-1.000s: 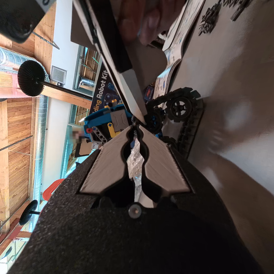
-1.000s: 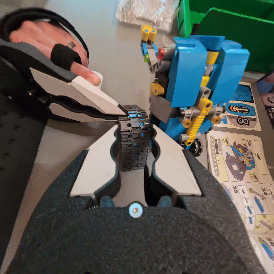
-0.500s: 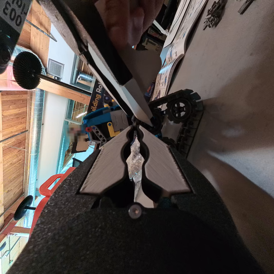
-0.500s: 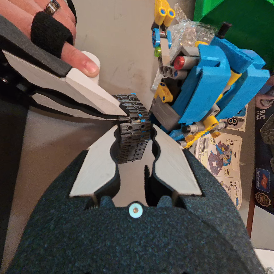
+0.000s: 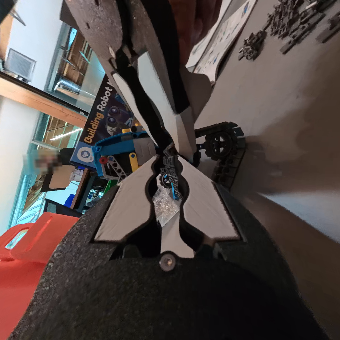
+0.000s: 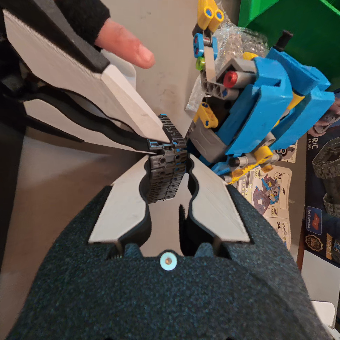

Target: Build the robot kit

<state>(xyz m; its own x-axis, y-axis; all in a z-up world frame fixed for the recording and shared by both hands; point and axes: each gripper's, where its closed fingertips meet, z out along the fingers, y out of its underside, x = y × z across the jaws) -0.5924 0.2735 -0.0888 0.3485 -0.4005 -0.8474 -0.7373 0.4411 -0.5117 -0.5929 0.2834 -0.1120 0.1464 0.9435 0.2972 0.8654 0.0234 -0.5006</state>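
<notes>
Grey tabletop point(image 6: 55, 184) fills my right wrist view, with a green bin point(image 6: 294, 27) at the back and a printed booklet point(image 6: 266, 195) lying open beside a dark box point(image 6: 323, 193). The blue model point(image 6: 257, 114) looks largely built, tilted over, its body just past my tongs. Its dark tread band point(image 6: 165, 176) is looped up. My right gripper point(image 6: 168, 156) reaches in from below with both fingers pressed on the band's two sides. My left gripper point(image 5: 167, 156) comes in from the left, rolled onto its side, its tips pinched on a link at the band's top edge. A second tread with a wheel point(image 5: 222, 145) sits on the table beyond, and loose dark pieces point(image 5: 287, 27) lie well apart.
</notes>
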